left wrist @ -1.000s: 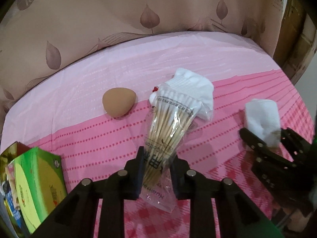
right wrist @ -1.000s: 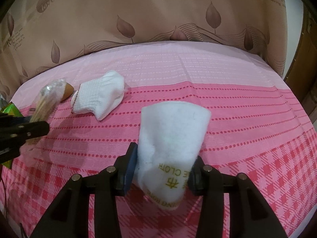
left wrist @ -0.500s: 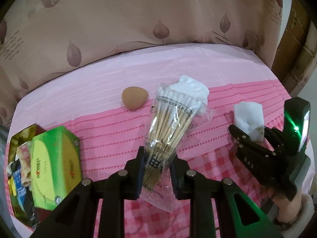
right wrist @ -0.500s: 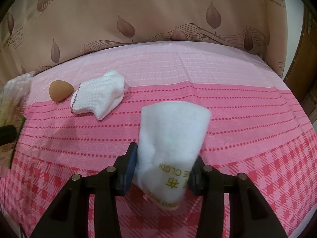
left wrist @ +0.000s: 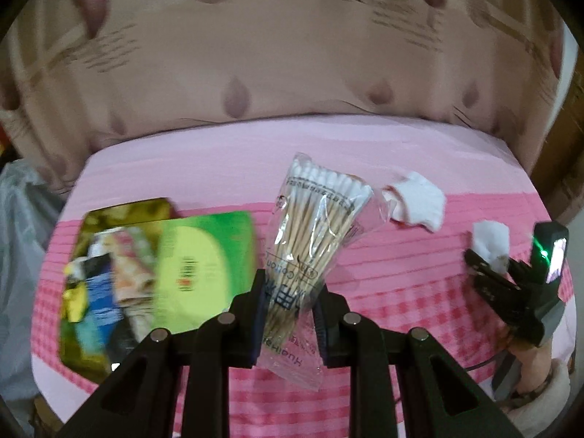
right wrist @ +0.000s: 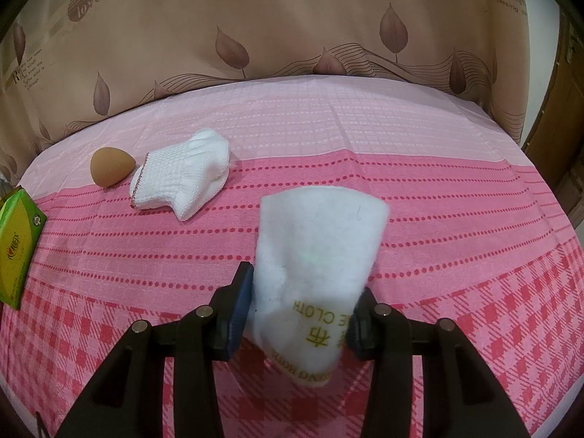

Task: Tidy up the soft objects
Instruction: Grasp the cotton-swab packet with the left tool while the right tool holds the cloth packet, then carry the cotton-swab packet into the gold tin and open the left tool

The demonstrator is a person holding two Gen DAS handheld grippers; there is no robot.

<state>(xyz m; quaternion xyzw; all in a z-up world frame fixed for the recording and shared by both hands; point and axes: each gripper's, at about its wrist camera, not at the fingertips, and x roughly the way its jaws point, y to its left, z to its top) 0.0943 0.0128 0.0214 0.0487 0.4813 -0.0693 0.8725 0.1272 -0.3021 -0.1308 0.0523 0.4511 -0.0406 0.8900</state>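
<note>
My left gripper (left wrist: 290, 304) is shut on a clear bag of cotton swabs (left wrist: 312, 241), held up above the pink tablecloth. To its left lies a gold tray (left wrist: 109, 215) with a green box (left wrist: 204, 266) and several packets. My right gripper (right wrist: 299, 303) is shut on a rolled white cloth (right wrist: 317, 248) with gold lettering. That gripper and the white cloth (left wrist: 491, 244) also show at the right of the left wrist view. A white sock (right wrist: 182, 179) and a brown egg-shaped sponge (right wrist: 109, 169) lie on the table at the far left.
A beige curtain with leaf prints (right wrist: 292, 36) hangs behind the round table. The green box (right wrist: 16, 244) edges into the right wrist view at the left. A grey plastic bag (left wrist: 22, 219) sits off the table's left side.
My left gripper has carried the swab bag up and to the left, so the tray and green box now fill its left side and the sponge has left its view. The right gripper has stayed still.
</note>
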